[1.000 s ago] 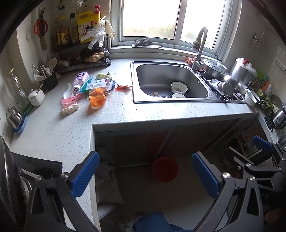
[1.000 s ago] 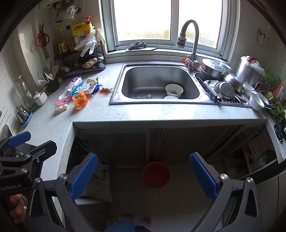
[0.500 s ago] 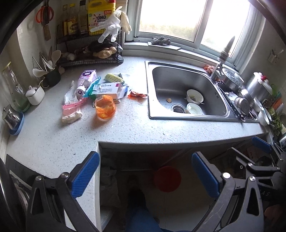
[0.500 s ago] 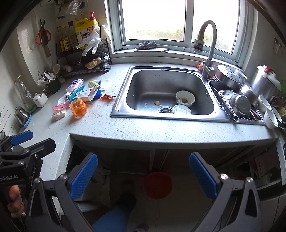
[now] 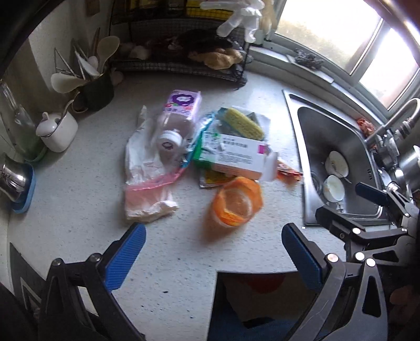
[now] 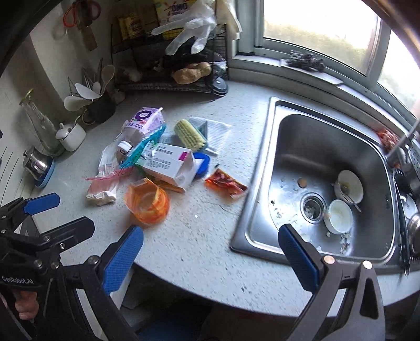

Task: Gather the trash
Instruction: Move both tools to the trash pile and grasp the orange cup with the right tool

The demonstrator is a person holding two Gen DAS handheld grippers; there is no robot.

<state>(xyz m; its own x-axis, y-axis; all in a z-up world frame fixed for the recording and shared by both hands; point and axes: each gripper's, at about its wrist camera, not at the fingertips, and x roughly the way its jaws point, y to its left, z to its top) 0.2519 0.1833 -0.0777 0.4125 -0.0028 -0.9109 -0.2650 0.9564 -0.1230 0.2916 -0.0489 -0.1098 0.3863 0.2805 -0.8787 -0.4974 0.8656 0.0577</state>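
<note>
Our left wrist view looked down over the near counter edge at the trash pile (image 5: pixel 210 157). Our right looked from farther right, sharing that pile (image 6: pixel 157 162) and the sink (image 6: pixel 328 183).

Right wrist view, top centre: yellow detergent bottle (image 6: pixel 170 10) on the rack reads "OMO", partly cut off by the frame edge. Lower left: black gripper body (image 6: pixel 18 278) carries white "GenRobot.AI". Left of centre: purple-label bottle (image 6: pixel 143 123) shows "100", upside down. White medicine box (image 6: pixel 170 161) has printed lines, too small to read. Left wrist view: nothing legible.
</note>
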